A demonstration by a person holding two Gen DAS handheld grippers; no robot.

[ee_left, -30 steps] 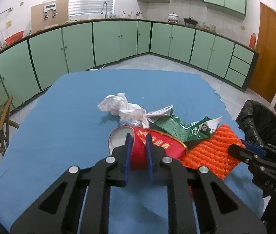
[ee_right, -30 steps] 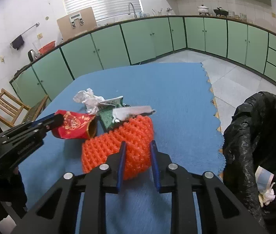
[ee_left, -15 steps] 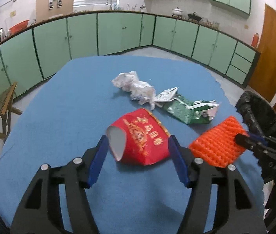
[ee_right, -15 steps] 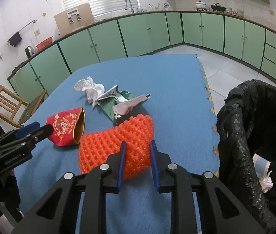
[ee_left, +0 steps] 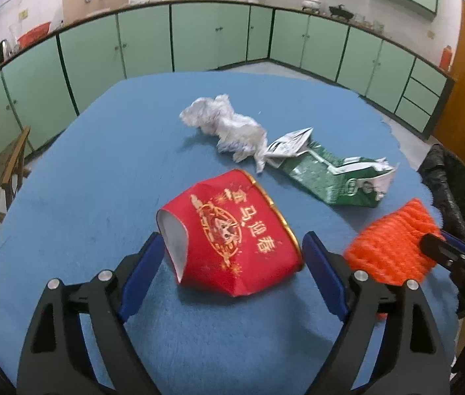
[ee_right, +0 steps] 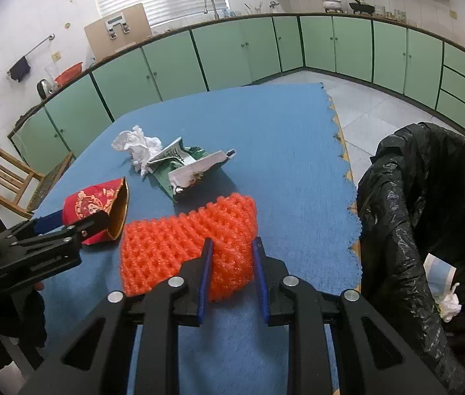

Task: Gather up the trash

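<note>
1. The left gripper (ee_left: 232, 260) stands spread wide, its blue pads on either side of the crushed red paper cup (ee_left: 229, 235) lying on its side on the blue table cover (ee_left: 100, 171). The cup is not held; the jaws straddle it with gaps.
2. The right gripper (ee_right: 232, 265) pinches one end of the orange foam net (ee_right: 193, 247), which hangs over the cover near the black bin bag (ee_right: 429, 217) at the table's right edge.
3. Risk, as I judge it: the net is soft and open-meshed, held only by a corner, so it could slip loose or snag before it reaches the bag.
4. The cup is dented and springy. If the left jaws close off-centre, it may squirt forward into the green wrapper (ee_left: 327, 177) and crumpled white tissue (ee_left: 229, 128) beyond.
5. The two grippers work close together, so a bump could knock the net down.
6. Writing: the cup bears gold Chinese characters, roughly "金马迎春", around a gold emblem. The wrapper's print is too small to read. The right gripper's body shows "OAS", partly cut off.
</note>
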